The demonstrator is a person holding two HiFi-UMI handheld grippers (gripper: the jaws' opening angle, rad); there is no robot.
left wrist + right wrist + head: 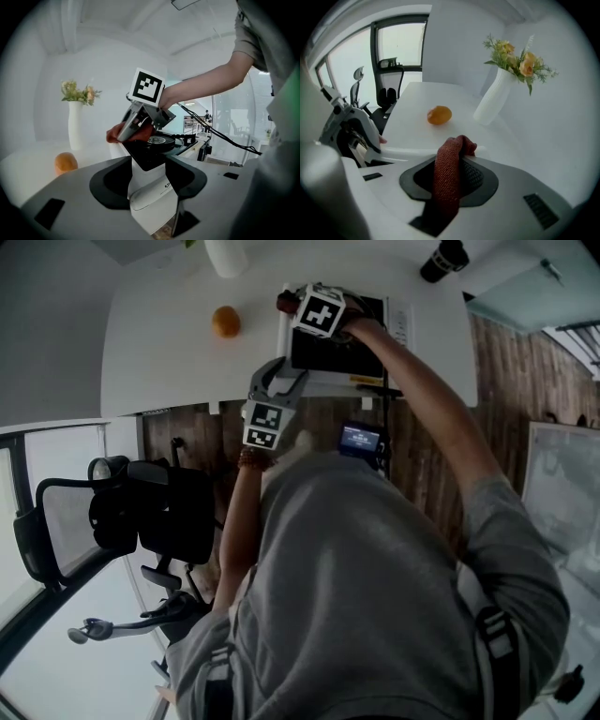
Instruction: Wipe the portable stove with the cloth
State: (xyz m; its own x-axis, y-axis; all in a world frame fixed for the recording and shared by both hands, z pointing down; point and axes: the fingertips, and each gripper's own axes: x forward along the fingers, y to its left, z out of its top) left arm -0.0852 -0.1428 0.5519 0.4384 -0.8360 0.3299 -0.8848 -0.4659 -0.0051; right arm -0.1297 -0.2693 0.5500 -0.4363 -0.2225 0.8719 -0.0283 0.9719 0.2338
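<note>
The portable stove (339,354), white with a black top, stands on the white table (169,352) near its front edge. My right gripper (292,306) is over the stove's far left corner, shut on a red cloth (286,303). In the right gripper view the cloth (449,176) hangs folded between the jaws. My left gripper (281,381) is at the stove's near left corner. In the left gripper view the white stove corner (150,176) sits between the jaws, which hold it. Beyond it the right gripper (136,125) presses the cloth (139,134) onto the black top.
An orange (225,322) lies on the table left of the stove, a white vase (497,98) with flowers behind it. A black bottle (445,259) stands at the far right. An office chair (122,512) is left of the person. A small screen (361,439) hangs below the table edge.
</note>
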